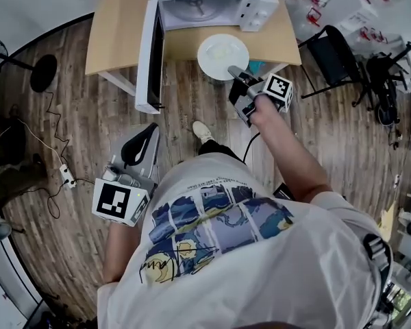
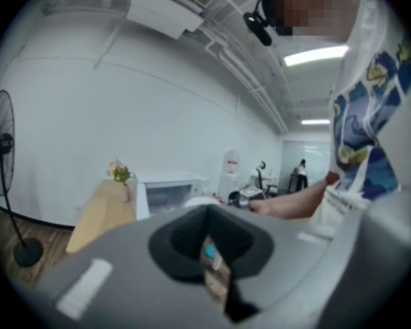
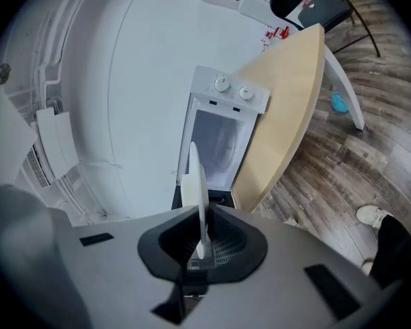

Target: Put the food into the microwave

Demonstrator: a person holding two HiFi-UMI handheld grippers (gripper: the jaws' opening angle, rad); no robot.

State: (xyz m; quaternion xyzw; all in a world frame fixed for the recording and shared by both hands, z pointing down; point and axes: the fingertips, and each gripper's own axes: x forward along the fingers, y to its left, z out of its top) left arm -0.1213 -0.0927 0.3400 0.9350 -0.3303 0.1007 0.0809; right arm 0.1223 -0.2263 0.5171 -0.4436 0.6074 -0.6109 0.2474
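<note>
Head view, from the left: one floor fan (image 1: 42,72) stands well clear of the work. The left hand-held gripper (image 1: 149,134) hangs low beside the person's hip, away from the counter (image 1: 116,33). Its jaws are drawn nearly together with only a thin slit between them and nothing held. It is probably parked there so it stays out of the way of the open door (image 1: 151,53).

That door swings out to the left of the single microwave (image 1: 212,2), leaving the cavity open to the front. Just before the opening, over the counter's near edge, sits the one white plate (image 1: 222,55). Whether it rests on the counter or is carried just above it cannot be told. The food on it is a pale patch, too faint to name.

The right hand-held gripper (image 1: 238,76) is clamped on the plate's near rim. In the right gripper view the rim runs edge-on between the pads and the cavity lies straight beyond. The rim grip likely keeps the plate flat and leaves its far side free to go in first.

That makes two hand-held grippers, one plate, one microwave and one counter.
</note>
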